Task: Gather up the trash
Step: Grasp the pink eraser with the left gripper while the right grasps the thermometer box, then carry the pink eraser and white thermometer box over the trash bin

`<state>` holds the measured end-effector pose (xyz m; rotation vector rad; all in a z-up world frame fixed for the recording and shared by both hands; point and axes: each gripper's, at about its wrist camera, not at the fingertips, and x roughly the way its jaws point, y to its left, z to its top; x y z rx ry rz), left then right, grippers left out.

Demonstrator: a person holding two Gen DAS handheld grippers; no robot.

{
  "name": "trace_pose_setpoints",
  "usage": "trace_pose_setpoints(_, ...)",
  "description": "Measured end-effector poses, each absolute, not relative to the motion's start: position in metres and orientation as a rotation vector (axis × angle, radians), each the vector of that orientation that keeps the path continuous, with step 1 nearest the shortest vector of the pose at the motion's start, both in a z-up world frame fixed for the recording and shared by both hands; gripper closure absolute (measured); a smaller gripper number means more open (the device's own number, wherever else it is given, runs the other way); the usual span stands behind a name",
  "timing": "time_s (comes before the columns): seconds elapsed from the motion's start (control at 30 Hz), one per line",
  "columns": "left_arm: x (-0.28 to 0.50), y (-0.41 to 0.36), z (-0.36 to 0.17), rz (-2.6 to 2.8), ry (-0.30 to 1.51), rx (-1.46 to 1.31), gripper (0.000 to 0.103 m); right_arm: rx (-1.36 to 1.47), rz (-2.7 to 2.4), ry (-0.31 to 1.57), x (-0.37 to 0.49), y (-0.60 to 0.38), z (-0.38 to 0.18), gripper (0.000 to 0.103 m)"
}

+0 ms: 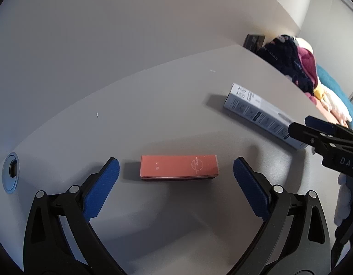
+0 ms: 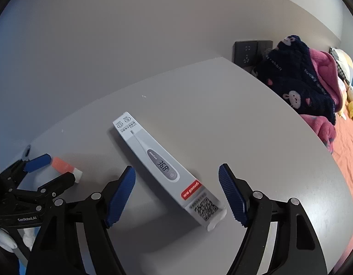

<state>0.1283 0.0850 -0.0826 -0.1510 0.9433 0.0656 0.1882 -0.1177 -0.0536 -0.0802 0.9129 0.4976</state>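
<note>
The left gripper point(image 1: 176, 174) was spread wide, its blue pads flanking the ends of the pink box point(image 1: 179, 167), which lay flat on the grey table point(image 1: 153, 105). Gripping across the box's narrower width would likely hold better than end to end. The right gripper point(image 2: 177, 188) was likewise spread around the thermometer box point(image 2: 167, 167) lying slantwise beyond. No bin or bag for trash showed; whether either box held anything could not be told.

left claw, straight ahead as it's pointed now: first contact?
Most likely the salmon-pink box lying flat on the grey table. It sits centred between the open left claw fingers, just ahead of the tips. Exact depth is unclear.
</note>
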Motion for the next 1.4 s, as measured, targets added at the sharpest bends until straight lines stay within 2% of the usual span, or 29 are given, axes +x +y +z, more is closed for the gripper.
trace_pose_setpoints(0.07,0.13,0.085,-0.086,0.068,0.96,-0.146,0.019,-0.092,0.507,0.926,0.189,-0.114,-0.057,0.04)
trace_pose_setpoints(0.13,0.129,0.085,-0.088,0.076,0.957,-0.127,0.023,-0.104,0.512,0.939,0.19,-0.111,-0.061,0.044)
trace_pose_setpoints(0.23,0.13,0.083,-0.085,0.066,0.949,-0.105,0.036,-0.14,0.51,0.934,0.189,-0.105,-0.062,0.05)
trace_pose_setpoints(0.37,0.128,0.083,-0.085,0.052,0.944,-0.1,0.037,-0.216,0.504,0.932,0.186,-0.096,-0.064,0.071)
trace_pose_setpoints(0.97,0.11,0.058,-0.058,-0.028,0.885,-0.099,0.037,-0.046,0.55,0.921,0.144,-0.105,-0.034,0.073)
trace_pose_setpoints(1.4,0.083,0.015,-0.022,-0.138,0.815,-0.067,0.037,0.018,0.504,0.855,0.088,-0.159,0.003,0.073)
